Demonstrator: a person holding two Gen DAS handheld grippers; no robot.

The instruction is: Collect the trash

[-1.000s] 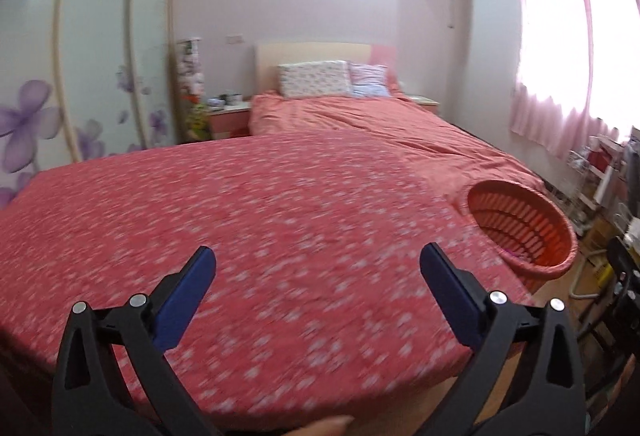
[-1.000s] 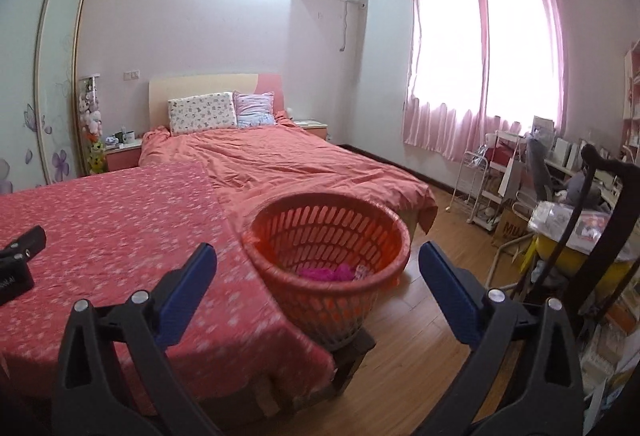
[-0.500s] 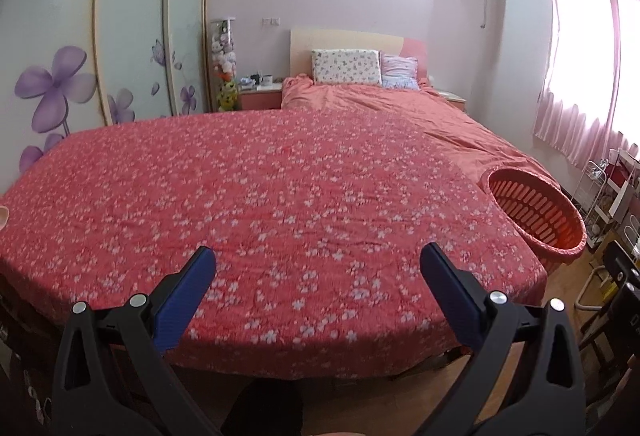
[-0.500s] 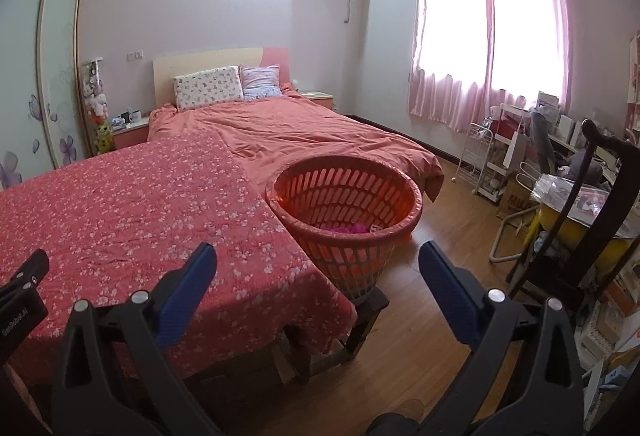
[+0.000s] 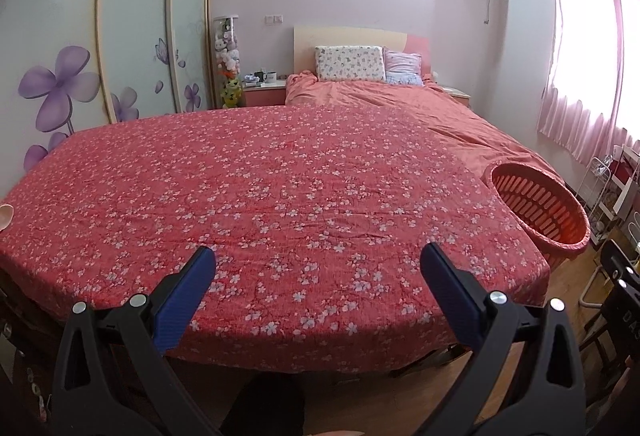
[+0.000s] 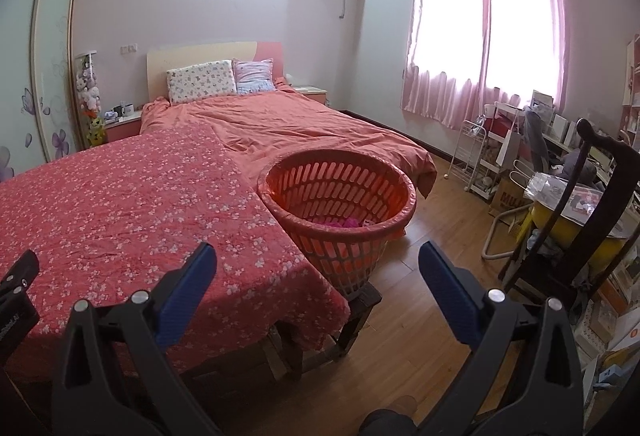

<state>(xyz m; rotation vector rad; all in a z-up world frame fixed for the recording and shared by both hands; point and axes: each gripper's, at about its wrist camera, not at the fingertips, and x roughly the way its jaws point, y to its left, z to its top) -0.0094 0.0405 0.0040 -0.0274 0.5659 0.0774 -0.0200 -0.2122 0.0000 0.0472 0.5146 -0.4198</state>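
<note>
Red floral-print cloth (image 5: 280,196) lies bare, pink trash in the orange slotted plastic basket (image 6: 340,212) at three o'clock; left gripper (image 5: 316,268) and right gripper (image 6: 316,268) gape empty, collection seemingly finished, inspection remaining.

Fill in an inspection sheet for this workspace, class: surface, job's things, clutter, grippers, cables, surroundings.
Surface: floral red cloth spread flat, no trash seen on it.
Job's things: orange basket at the cloth's right corner, something pink inside.
Clutter: pale round object at the cloth's left edge, cut off.
Grippers: left gripper and right gripper, jaws open, empty.
Cables: nothing seen.
Surroundings: bed, pink curtains, crowded desk.
</note>
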